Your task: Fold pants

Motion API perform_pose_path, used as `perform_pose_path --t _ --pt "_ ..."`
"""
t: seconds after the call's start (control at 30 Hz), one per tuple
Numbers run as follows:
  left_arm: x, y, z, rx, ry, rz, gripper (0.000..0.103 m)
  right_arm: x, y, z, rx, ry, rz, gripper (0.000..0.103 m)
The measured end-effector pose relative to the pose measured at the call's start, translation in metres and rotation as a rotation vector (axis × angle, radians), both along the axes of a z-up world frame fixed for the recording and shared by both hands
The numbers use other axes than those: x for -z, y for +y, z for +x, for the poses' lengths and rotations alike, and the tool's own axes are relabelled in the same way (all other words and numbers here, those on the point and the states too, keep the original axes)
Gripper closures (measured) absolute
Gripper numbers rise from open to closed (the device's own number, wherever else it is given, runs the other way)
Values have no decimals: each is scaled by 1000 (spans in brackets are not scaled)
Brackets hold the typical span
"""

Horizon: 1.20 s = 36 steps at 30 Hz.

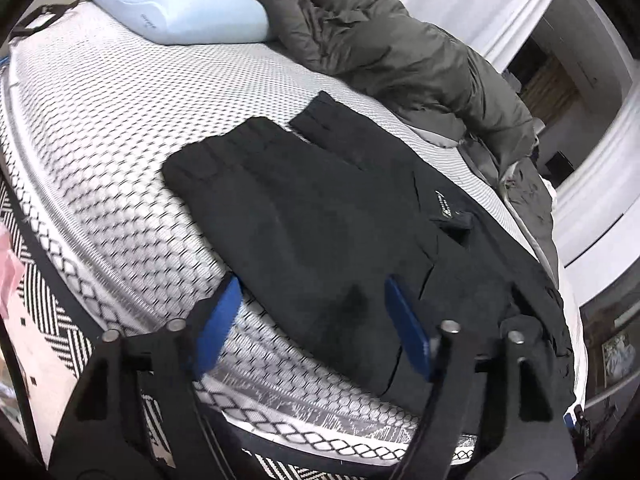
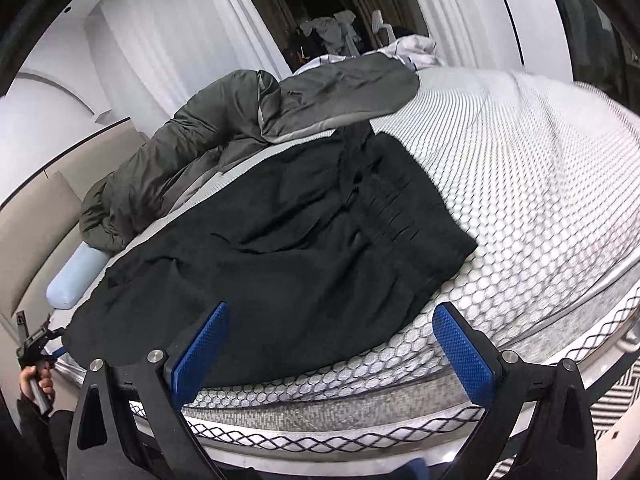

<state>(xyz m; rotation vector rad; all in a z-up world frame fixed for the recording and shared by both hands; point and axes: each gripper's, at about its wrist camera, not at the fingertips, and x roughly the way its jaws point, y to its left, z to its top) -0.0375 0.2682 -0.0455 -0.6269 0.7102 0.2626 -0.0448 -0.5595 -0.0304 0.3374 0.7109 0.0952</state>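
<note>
The black fabric pants point(image 1: 320, 216) lie spread at frame centre on the white honeycomb-patterned mattress point(image 1: 120, 120). Left gripper point(image 1: 314, 320) fingers stand spread over the pants' near edge, pinching nothing. Right gripper point(image 2: 330, 344) fingers likewise spread, empty. An olive quilted duvet point(image 2: 192, 148) is heaped behind.

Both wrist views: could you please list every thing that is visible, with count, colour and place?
pants: one, black, spread flat near the mattress's near edge
mattress: one, white with grey honeycomb pattern, under everything
pillow: one, pale blue, at the head end
puffer jacket: one, olive grey, bunched on the far side, beyond the pants
rug: one, black and white zigzag, on the floor beside the bed
white cloth: one pile, at the far edge of the bed
left claw: one, black with blue pads, open, over the pants' near edge
right claw: one, black with blue pads, open, over the pants' near edge
hand: one, holding the left claw's handle
</note>
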Motion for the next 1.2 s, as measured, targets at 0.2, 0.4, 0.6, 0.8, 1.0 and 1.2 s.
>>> perform_pose_path --t 0.2,0.4,0.6,0.8,1.0,1.2 --pt "13 7 36 -24 30 -85 35 5 12 15 8 27 19 0" --pt "17 8 41 -39 -9 -102 35 7 2 5 32 38 75 0" --pt "21 14 65 -114 -6 -72 70 12 -18 21 98 3 178 3" --pt "23 23 54 -180 -45 -91 97 22 -41 38 235 33 262 80" --pt "30 24 25 -163 -49 -44 98 11 -51 -2 263 -1 255 91" --pt "19 29 17 -169 -90 -41 100 9 -54 -11 265 -16 285 91"
